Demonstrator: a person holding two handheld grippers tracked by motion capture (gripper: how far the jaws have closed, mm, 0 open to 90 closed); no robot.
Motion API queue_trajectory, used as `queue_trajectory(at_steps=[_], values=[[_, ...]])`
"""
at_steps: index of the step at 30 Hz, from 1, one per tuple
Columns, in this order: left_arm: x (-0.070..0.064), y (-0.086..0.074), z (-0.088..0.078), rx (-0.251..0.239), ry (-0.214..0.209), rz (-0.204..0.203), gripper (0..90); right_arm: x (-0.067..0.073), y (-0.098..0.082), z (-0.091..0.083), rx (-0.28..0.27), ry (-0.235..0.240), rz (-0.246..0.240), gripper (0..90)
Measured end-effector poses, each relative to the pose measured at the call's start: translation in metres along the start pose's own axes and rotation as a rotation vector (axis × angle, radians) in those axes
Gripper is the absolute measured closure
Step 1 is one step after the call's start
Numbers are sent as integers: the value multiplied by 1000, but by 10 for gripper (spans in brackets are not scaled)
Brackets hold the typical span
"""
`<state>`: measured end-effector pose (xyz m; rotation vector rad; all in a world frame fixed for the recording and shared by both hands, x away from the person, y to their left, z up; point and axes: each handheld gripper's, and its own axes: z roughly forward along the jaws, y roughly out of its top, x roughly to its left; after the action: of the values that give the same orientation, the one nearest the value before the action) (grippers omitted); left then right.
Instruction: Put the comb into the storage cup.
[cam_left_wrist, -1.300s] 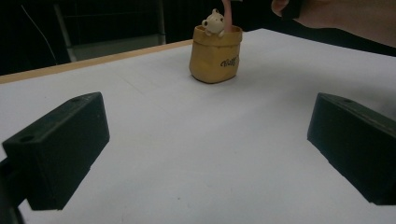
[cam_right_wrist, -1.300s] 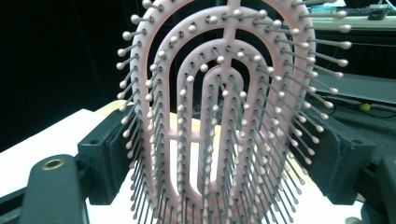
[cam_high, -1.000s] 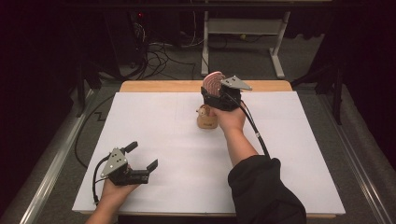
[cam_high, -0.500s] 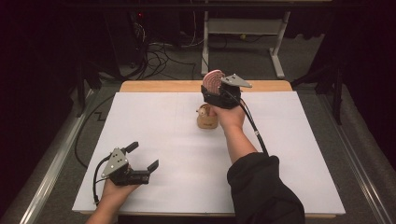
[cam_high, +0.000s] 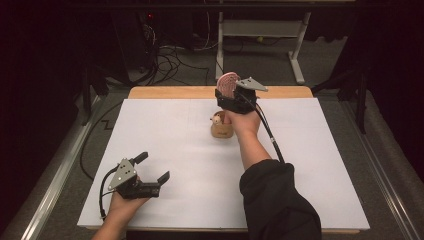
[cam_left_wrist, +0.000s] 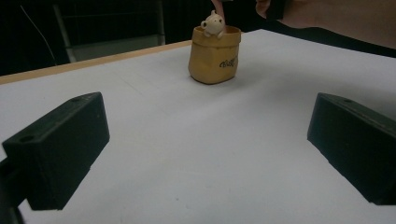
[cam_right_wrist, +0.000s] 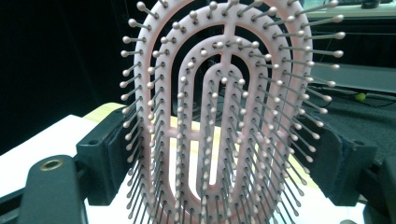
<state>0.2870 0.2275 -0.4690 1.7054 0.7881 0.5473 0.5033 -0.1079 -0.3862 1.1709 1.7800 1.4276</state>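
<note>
1. right gripper (cam_high: 231, 91) sits upper centre of the high view, pinching a pink hairbrush (cam_right_wrist: 224, 116) that stands upright between its jaws, bristles facing its camera
2. little tan pot (cam_high: 221, 128) with a tiny figure sits just below that hand on the white table (cam_high: 310, 165)
3. left gripper (cam_high: 152, 170) rests lower left; jaws spread wide, nothing in them; the pot is well apart from it

One pink hairbrush (cam_high: 228, 82). One tan pot (cam_high: 221, 129) with one small animal figure (cam_high: 217, 119) peeking from it. Two grippers, the left gripper (cam_high: 152, 168) and the right gripper (cam_high: 231, 95). One white surface (cam_high: 310, 165).
</note>
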Motion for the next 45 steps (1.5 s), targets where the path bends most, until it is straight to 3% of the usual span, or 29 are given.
queue_trajectory(at_steps=[21,45], values=[[3,-3,-3,-6,6,-21,0,-12,0,9,0,-14,40,184],[4,-4,-2,9,-3,-22,0,-23,0,5,13,-31,73,169]])
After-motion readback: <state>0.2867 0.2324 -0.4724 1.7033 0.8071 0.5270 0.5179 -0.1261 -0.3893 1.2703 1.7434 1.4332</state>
